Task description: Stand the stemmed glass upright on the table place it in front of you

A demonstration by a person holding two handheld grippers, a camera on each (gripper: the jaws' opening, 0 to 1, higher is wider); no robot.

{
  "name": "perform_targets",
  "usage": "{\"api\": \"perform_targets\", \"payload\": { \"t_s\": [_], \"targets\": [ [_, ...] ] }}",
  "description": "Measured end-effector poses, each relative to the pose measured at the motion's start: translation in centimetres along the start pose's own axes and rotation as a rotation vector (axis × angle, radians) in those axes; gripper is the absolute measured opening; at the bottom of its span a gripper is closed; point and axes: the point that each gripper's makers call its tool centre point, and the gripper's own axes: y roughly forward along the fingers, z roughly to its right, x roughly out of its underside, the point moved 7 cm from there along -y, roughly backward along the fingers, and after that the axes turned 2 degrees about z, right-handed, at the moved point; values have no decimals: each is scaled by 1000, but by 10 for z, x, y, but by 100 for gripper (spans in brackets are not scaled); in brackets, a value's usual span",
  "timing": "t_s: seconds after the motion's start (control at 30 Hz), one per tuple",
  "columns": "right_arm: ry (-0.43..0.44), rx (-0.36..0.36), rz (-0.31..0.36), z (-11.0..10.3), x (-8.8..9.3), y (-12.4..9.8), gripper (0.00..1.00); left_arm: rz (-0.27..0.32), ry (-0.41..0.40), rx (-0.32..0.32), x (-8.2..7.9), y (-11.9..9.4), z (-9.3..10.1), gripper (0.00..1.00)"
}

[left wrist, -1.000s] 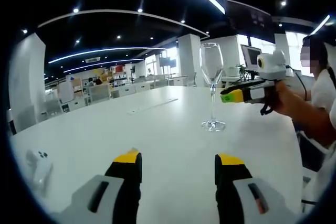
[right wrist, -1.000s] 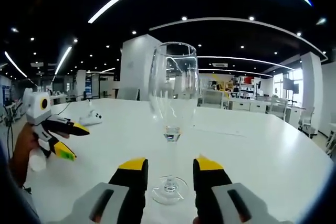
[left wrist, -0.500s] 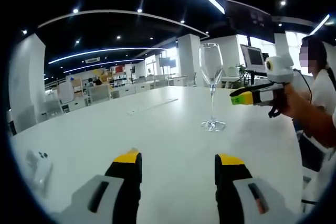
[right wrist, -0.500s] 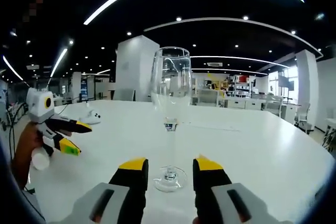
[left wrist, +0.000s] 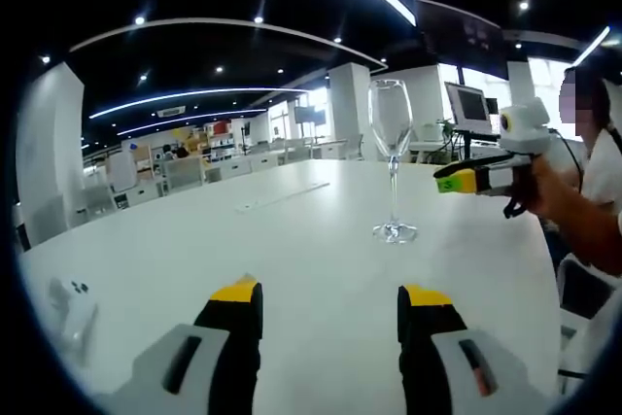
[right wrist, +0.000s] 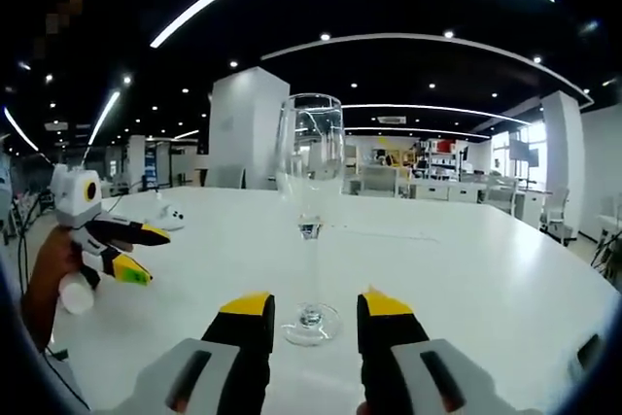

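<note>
A clear stemmed glass (left wrist: pixel 392 143) stands upright on the white table (left wrist: pixel 292 250), free of both grippers. My left gripper (left wrist: pixel 330 298) is open and low over the table, well short of the glass, with nothing between its yellow tips. My right gripper (right wrist: pixel 315 306) is open too; the glass (right wrist: pixel 310 172) rises just beyond its tips, its foot on the table between and past them. In the left gripper view the right gripper (left wrist: pixel 457 182) hangs to the right of the glass, a small gap apart, held by a hand. The left gripper (right wrist: pixel 141 253) appears open at the left of the right gripper view.
A small white device (left wrist: pixel 70 303) lies near the table's left edge, also seen as the white device (right wrist: pixel 170 216) far behind the glass. A person (left wrist: pixel 593 191) sits at the right side of the table. Desks and pillars fill the room beyond.
The right gripper has drawn back from the glass, which now looks smaller and farther in its view. The glass stays upright in place. The left gripper has not moved.
</note>
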Motion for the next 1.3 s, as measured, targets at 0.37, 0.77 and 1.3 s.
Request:
{"api": "perform_targets", "payload": {
  "t_s": [0.37, 0.77, 1.3],
  "targets": [
    [4, 15, 0, 0, 3, -8, 37, -2, 2, -2, 1, -1, -1, 56],
    [-1, 18, -1, -2, 4, -10, 37, -4, 4, -2, 2, -1, 0, 56],
    [-4, 9, -3, -2, 3, -3, 37, -13, 7, 1, 3, -1, 1, 56]
  ]
}}
